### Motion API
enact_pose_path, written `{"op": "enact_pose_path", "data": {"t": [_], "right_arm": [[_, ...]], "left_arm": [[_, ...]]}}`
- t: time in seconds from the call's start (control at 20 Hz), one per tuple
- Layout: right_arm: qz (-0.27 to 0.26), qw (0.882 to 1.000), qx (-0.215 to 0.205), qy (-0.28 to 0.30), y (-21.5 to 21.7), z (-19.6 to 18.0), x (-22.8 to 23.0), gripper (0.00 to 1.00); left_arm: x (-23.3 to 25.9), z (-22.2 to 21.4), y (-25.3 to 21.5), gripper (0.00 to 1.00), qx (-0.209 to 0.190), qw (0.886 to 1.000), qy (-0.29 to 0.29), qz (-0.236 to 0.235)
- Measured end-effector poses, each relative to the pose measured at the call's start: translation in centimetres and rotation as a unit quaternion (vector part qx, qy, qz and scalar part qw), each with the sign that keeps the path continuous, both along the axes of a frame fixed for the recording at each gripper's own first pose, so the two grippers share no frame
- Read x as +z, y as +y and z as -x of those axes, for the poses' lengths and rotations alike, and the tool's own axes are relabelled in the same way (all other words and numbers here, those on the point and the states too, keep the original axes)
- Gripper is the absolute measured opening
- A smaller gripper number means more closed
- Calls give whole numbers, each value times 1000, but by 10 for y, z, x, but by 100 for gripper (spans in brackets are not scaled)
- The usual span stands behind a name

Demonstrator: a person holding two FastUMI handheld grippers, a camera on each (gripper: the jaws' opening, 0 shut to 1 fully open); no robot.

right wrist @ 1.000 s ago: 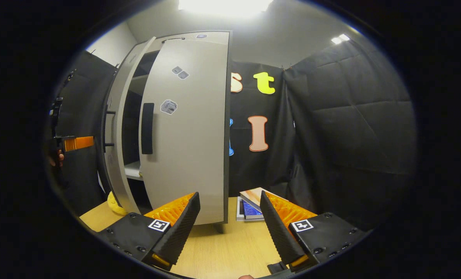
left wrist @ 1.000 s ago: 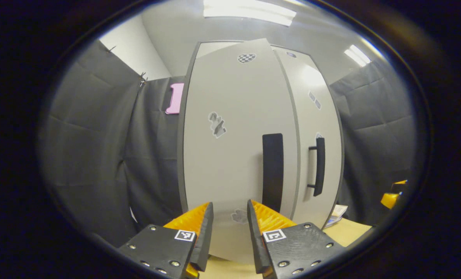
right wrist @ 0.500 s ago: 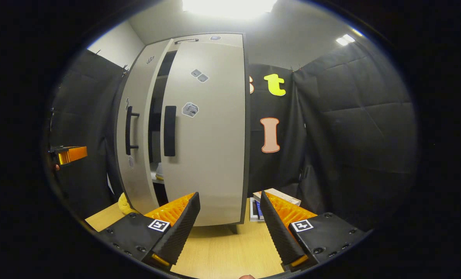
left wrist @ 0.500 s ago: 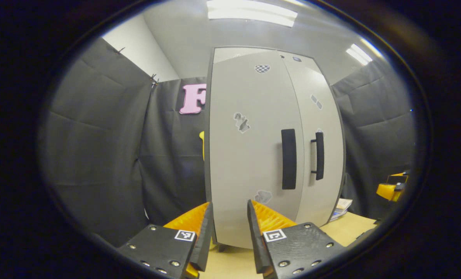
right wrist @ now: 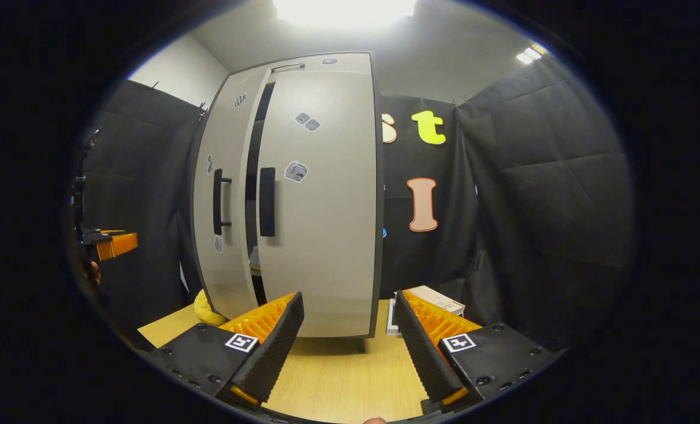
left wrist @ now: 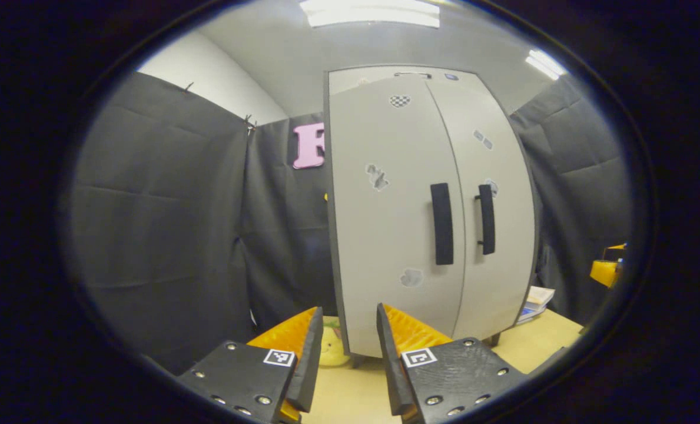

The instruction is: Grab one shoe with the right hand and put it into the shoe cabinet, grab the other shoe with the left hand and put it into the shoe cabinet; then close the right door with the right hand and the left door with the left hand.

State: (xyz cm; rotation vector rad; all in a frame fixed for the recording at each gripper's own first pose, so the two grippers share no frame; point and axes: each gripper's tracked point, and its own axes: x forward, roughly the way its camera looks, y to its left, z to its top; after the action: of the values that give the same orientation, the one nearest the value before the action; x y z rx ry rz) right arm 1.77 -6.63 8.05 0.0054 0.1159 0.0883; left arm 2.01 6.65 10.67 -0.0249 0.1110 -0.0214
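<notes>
Black quilted cloth walls the booth, and a light wooden tabletop carries the tall pale-grey shoe cabinet, which stands upright on short legs with its long axis vertical. In the right gripper view its right door lies nearly flush while the left door stands slightly ajar, leaving a narrow dark slit between them. Low in that slit a small pale shape shows on a shelf, too little of it visible to say whether it is a shoe. In the left gripper view the same two doors look almost closed, their vertical black handles side by side. Small grey stickers dot both doors; nothing on them can be read.

A yellow object sits on the table beside the cabinet's left foot, and a few books or boxes lie stacked at its right.

Both claws hang clear of the cabinet. The left gripper has its fingers apart with a moderate gap, grasping nothing. The right gripper is spread wider and is likewise empty. At the far left of the right gripper view the other gripper appears, with fingertips of the person's hand just below it.
</notes>
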Motion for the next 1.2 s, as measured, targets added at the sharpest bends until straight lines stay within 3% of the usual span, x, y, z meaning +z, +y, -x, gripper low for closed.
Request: {"op": "enact_pose_path", "data": {"t": [0.15, 0.35, 0.55, 0.85, 1.05, 1.2], "right_arm": [[6, 1000, 21, 5, -8, 10, -3, 98], [7, 999, 45, 6, -12, 22, -6, 98], [1, 999, 47, 3, -9, 28, -4, 98], [0, 999, 39, -6, 6, 30, 6, 98], [-2, 999, 40, -5, 18, 33, 5, 98], [4, 999, 37, -7, 21, 34, 8, 98]], "left_arm": [[-4, 25, -19, 49, -5, 1000, 9, 9], [1, 48, -26, 53, 11, 1000, 0, -20], [5, 60, -22, 52, 25, 999, 0, -37], [14, 57, -5, 51, 17, 1000, -9, -15], [13, 56, -5, 51, -9, 1000, -16, -7], [14, 57, 6, 52, 5, 1000, -23, -10]]}}
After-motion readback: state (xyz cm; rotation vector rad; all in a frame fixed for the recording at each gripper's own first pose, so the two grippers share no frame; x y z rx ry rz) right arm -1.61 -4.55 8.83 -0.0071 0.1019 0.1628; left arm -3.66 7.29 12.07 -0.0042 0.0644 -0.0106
